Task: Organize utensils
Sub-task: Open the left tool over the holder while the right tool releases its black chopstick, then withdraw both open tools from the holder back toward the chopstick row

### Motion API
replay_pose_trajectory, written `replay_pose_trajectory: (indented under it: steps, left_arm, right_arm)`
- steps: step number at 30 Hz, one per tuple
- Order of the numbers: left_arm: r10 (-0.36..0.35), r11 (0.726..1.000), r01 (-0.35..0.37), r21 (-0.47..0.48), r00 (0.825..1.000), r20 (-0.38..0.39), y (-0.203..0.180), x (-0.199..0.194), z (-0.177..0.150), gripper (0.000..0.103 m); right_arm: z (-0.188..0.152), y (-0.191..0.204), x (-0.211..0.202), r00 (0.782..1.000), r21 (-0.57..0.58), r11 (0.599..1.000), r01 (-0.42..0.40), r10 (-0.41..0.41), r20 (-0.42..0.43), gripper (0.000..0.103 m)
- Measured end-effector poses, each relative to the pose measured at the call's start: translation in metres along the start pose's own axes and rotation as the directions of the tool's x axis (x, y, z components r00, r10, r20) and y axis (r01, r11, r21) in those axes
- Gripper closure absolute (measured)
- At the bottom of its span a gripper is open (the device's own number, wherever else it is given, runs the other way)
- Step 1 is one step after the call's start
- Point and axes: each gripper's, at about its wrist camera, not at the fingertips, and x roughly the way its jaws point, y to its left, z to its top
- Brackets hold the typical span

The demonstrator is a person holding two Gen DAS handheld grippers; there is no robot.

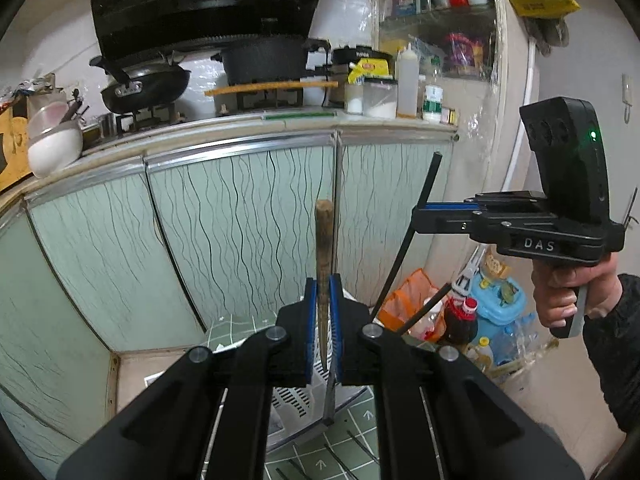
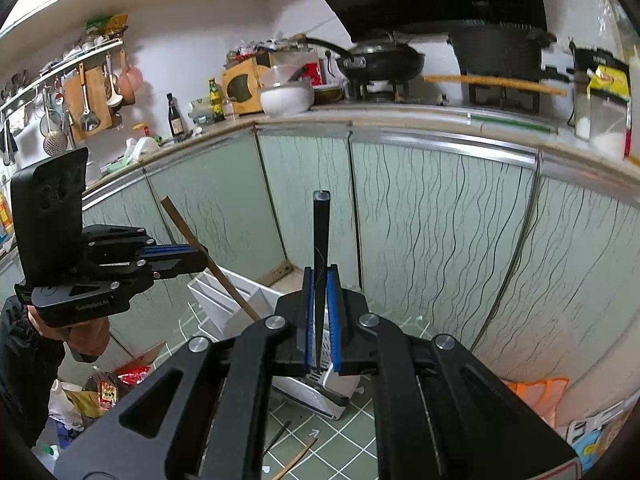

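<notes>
My left gripper point(image 1: 322, 286) is shut on a brown wooden chopstick point(image 1: 323, 236) that stands up between its blue pads. In the right wrist view the same left gripper point(image 2: 203, 255) is at the left, with the brown chopstick point(image 2: 188, 226) slanting through it. My right gripper point(image 2: 321, 278) is shut on a black chopstick point(image 2: 321, 228) that points upward. From the left wrist it shows as the right gripper point(image 1: 419, 218), gripping the slanted black chopstick point(image 1: 428, 184). A white slotted utensil holder point(image 2: 236, 304) sits on the floor below both grippers, and its slotted wall point(image 1: 292, 400) is partly hidden by the fingers.
Several loose chopsticks point(image 2: 296, 456) lie on the green tiled floor point(image 2: 352, 432). Green wavy-patterned cabinet doors point(image 1: 240, 220) stand close ahead under a counter with a pan point(image 1: 144, 88) and a pot point(image 1: 264, 60). Bags and a blue toy point(image 1: 496, 300) crowd the floor at right.
</notes>
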Motion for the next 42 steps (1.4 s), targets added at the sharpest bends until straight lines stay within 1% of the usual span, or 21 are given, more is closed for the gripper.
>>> replay_pose_trajectory:
  steps: [5,9,11,12,13,14,15,16,18,20,21,23,25,31,35,39,42]
  left_arm:
    - [-0.017,1.000,0.017,-0.004,1.000,-0.022,0.003,0.014,-0.009,0.095]
    - [-0.033,0.999,0.033,-0.007,0.999,-0.011,0.006,0.018,-0.013,0.095]
    - [-0.020,1.000,0.020,-0.009,1.000,-0.004,0.007,0.019,-0.015,0.094]
    - [-0.011,1.000,0.011,0.000,1.000,0.005,0.007,0.018,-0.017,0.091]
    - [-0.008,1.000,0.008,0.005,1.000,0.008,0.007,0.018,-0.018,0.083]
    - [-0.001,1.000,0.001,0.007,1.000,0.009,0.007,0.018,-0.019,0.047]
    - [0.026,1.000,-0.026,0.006,1.000,0.016,0.008,0.016,-0.020,0.006]
    - [0.051,0.999,-0.051,0.005,0.998,0.040,0.008,0.012,-0.022,0.004]
    - [0.039,0.999,-0.039,0.002,0.998,0.055,0.009,0.006,-0.024,0.004]
    - [0.069,0.998,-0.069,-0.015,0.997,0.038,0.011,0.002,-0.027,0.004]
    - [0.073,0.997,-0.073,-0.018,0.997,0.028,0.012,0.001,-0.028,0.004]
    - [0.083,0.996,-0.083,-0.021,0.997,0.008,0.013,-0.003,-0.033,0.004]
    - [0.104,0.994,-0.104,-0.023,0.995,0.004,0.013,-0.010,-0.038,0.004]
    - [0.166,0.986,-0.165,-0.026,0.985,0.037,0.007,-0.036,-0.049,0.004]
    - [0.205,0.979,-0.203,-0.033,0.978,0.048,0.000,-0.057,-0.055,0.004]
    - [0.256,0.966,-0.254,-0.044,0.965,0.061,-0.008,-0.078,-0.063,0.004]
    - [0.307,0.951,-0.303,-0.055,0.948,0.087,-0.017,-0.093,-0.072,0.004]
  right_arm:
    - [-0.014,-0.009,0.011,1.000,-0.001,1.000,-0.013,0.013,-0.023,0.097]
    - [-0.020,-0.012,0.015,0.999,-0.015,0.999,-0.033,0.033,-0.033,0.097]
    - [-0.024,-0.015,0.014,0.998,-0.019,0.999,-0.045,0.044,-0.036,0.097]
    - [-0.025,-0.015,0.013,0.998,-0.021,0.999,-0.046,0.045,-0.037,0.096]
    - [-0.026,-0.016,0.012,0.998,-0.021,0.999,-0.042,0.042,-0.038,0.087]
    - [-0.027,-0.017,0.010,0.999,-0.023,0.999,-0.037,0.036,-0.035,0.063]
    - [-0.029,-0.018,0.006,0.999,-0.029,0.999,-0.033,0.033,-0.026,0.049]
    - [-0.031,-0.018,0.003,0.999,-0.034,0.999,-0.031,0.030,-0.022,0.032]
    - [-0.034,-0.018,-0.002,1.000,-0.041,0.999,-0.014,0.013,-0.024,0.026]
    - [-0.038,-0.018,-0.006,1.000,-0.040,0.999,-0.008,0.007,-0.027,0.011]
    - [-0.041,-0.017,-0.008,1.000,-0.044,0.999,-0.008,0.007,-0.030,0.008]
    - [-0.046,-0.014,-0.011,0.999,-0.053,0.999,0.005,-0.007,-0.043,0.008]
    - [-0.051,-0.011,-0.014,0.999,-0.055,0.998,0.017,-0.019,-0.049,0.008]
    - [-0.062,0.002,-0.028,0.999,-0.037,0.999,0.040,-0.041,-0.029,0.008]
    - [-0.072,0.015,-0.040,0.995,-0.028,0.995,0.097,-0.097,-0.009,0.008]
    - [-0.081,0.029,-0.053,0.990,-0.025,0.990,0.140,-0.140,0.009,0.008]
    - [-0.087,0.043,-0.060,0.983,-0.045,0.982,0.183,-0.183,0.005,0.008]
